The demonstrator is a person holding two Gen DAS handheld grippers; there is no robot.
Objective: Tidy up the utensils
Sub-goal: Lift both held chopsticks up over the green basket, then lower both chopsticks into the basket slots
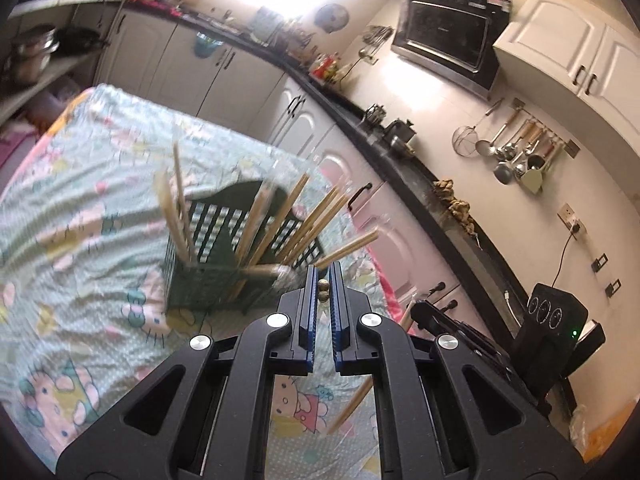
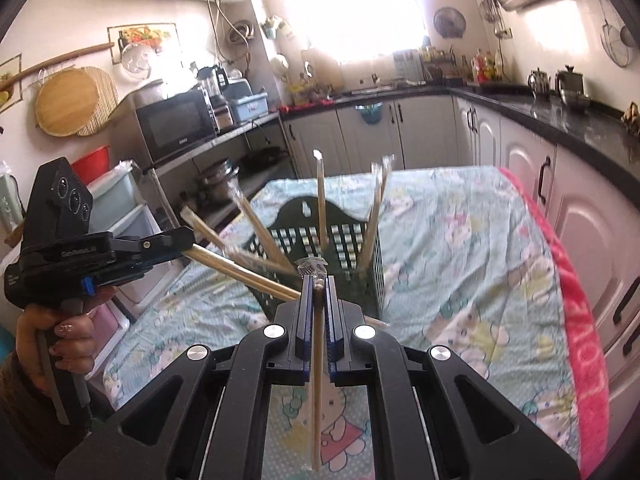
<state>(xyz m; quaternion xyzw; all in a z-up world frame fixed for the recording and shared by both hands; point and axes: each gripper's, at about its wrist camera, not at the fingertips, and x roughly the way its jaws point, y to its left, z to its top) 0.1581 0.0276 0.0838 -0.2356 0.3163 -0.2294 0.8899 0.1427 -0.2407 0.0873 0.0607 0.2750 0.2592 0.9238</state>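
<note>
A dark green slotted basket (image 1: 208, 276) (image 2: 352, 240) stands on the cloth-covered table, with several wrapped wooden chopsticks (image 1: 288, 216) leaning out of it at different angles. My left gripper (image 1: 324, 278) is shut on a chopstick pair (image 1: 324, 286), seen end-on between the blue pads. In the right wrist view a hand holds that left gripper (image 2: 188, 240) at the left, and its chopstick pair (image 2: 240, 270) reaches toward the basket. My right gripper (image 2: 318, 282) is shut on a wrapped chopstick pair (image 2: 318, 380) that hangs down between its fingers, just in front of the basket.
The table wears a cartoon-print cloth (image 2: 460, 240) with a pink towel edge (image 2: 580, 320) on the right. White cabinets (image 2: 520, 168) under a dark counter run close along the table's right and far sides. Shelves with a microwave (image 2: 176, 124) stand at the left.
</note>
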